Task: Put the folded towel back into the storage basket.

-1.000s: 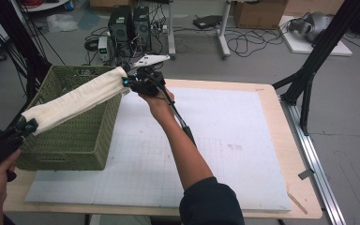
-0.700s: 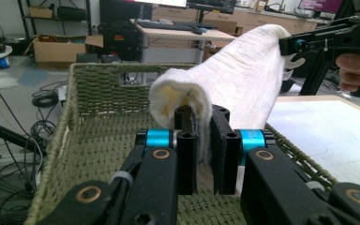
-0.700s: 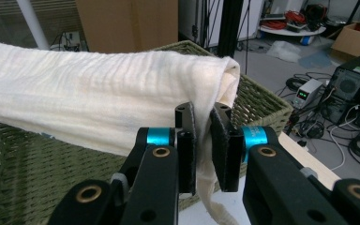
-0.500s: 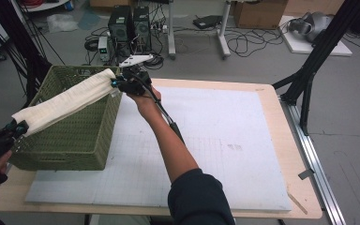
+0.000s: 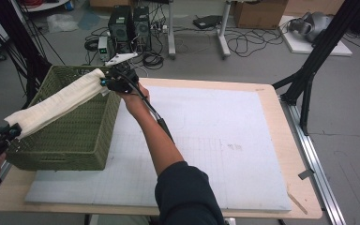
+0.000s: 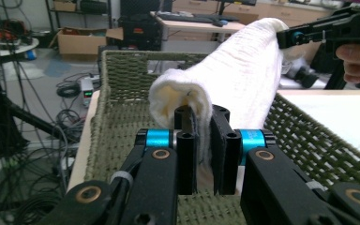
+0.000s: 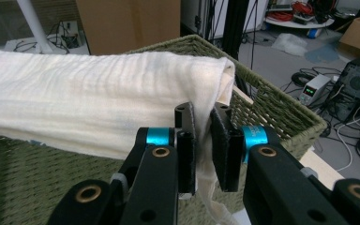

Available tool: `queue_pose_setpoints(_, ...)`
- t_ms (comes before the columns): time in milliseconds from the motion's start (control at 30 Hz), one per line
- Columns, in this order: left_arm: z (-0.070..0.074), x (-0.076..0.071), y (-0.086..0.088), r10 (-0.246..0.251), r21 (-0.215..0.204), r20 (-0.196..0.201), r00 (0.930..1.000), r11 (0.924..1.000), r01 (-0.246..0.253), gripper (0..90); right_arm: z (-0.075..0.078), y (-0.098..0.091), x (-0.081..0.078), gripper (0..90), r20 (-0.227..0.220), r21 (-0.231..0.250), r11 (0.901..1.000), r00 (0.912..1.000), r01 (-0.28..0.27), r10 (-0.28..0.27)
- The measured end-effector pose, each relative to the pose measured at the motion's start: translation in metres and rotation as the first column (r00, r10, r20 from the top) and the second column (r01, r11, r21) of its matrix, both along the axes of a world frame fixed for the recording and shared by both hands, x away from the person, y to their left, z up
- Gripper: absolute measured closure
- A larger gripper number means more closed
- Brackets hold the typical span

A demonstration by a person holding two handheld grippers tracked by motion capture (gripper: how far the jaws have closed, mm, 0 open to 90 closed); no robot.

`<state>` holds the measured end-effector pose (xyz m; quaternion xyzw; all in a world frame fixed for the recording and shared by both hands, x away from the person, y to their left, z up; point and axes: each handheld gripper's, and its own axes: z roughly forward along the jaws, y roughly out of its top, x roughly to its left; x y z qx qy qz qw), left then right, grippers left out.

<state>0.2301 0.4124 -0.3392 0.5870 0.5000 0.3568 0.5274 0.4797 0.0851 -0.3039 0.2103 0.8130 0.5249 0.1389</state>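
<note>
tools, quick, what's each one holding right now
left tool: shut on one end of the towel, over the basket.
right tool: shut on the towel's other end.

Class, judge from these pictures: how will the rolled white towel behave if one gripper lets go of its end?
The towel is probably floppy: it needs the left gripper and right gripper to span the green wicker basket. Its loose corner hangs limp, so a freed end would likely drop. It seems light.
</note>
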Motion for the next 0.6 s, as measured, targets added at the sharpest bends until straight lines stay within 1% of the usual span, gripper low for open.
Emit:
queue_pose_setpoints(33, 0.0, -0.001, 0.0, 0.005, -0.002, 0.002, 1.0, 1.0, -0.005, 81.9, -0.001, 0.003, 0.001, 81.5, 0.007, -0.005, 1.0, 1.0, -0.001, 0.001)
queue_pose_setpoints(200, -0.003, -0.001, 0.003, 0.023, -0.002, -0.003, 0.9997, 0.9997, -0.023, 81.5, -0.002, 0.014, 0.005, 81.4, 0.007, -0.011, 0.9999, 1.0, 0.002, -0.002)
queue_pose_setpoints(233, -0.003, -0.001, 0.003, 0.024, -0.005, -0.004, 0.9997, 0.9997, -0.024, 81.4, -0.003, 0.015, 0.005, 81.5, 0.012, -0.017, 0.9998, 0.9999, 0.003, -0.002)
queue_pose_setpoints(367, -0.003, 0.001, 0.0, 0.019, 0.005, -0.009, 0.9998, 0.9998, -0.019, 81.0, -0.005, 0.018, 0.007, 81.5, 0.014, -0.014, 0.9998, 0.9998, 0.014, -0.014)
queue_pose_setpoints(400, -0.003, 0.002, -0.001, 0.019, 0.006, -0.01, 0.9998, 0.9998, -0.018, 80.8, -0.005, 0.019, 0.008, 81.4, 0.006, -0.011, 0.9998, 0.9998, 0.018, -0.018)
queue_pose_setpoints(467, -0.004, 0.002, -0.001, 0.019, 0.003, -0.011, 0.9998, 0.9998, -0.019, 79.8, -0.007, 0.02, 0.01, 81.3, 0.006, -0.015, 0.9996, 0.9997, 0.024, -0.024)
queue_pose_setpoints(500, -0.004, 0.002, -0.001, 0.02, 0.001, -0.012, 0.9997, 0.9998, -0.02, 78.1, -0.008, 0.022, 0.011, 80.5, 0.008, -0.018, 0.9995, 0.9996, 0.025, -0.025)
queue_pose_setpoints(533, -0.004, 0.003, -0.001, 0.022, -0.003, -0.014, 0.9997, 0.9997, -0.022, 71.7, -0.009, 0.023, 0.011, 77.5, 0.007, -0.02, 0.9995, 0.9997, 0.024, -0.024)
queue_pose_setpoints(567, -0.004, 0.003, -0.001, 0.029, -0.01, -0.017, 0.9994, 0.9995, -0.029, 63.8, -0.01, 0.025, 0.012, 72.4, 0.012, -0.022, 0.9995, 0.9997, 0.024, -0.023)
queue_pose_setpoints(600, -0.004, 0.004, -0.001, 0.042, -0.015, -0.02, 0.9989, 0.999, -0.043, 52.9, -0.012, 0.026, 0.012, 65.4, 0.01, -0.022, 0.9995, 0.9997, 0.023, -0.023)
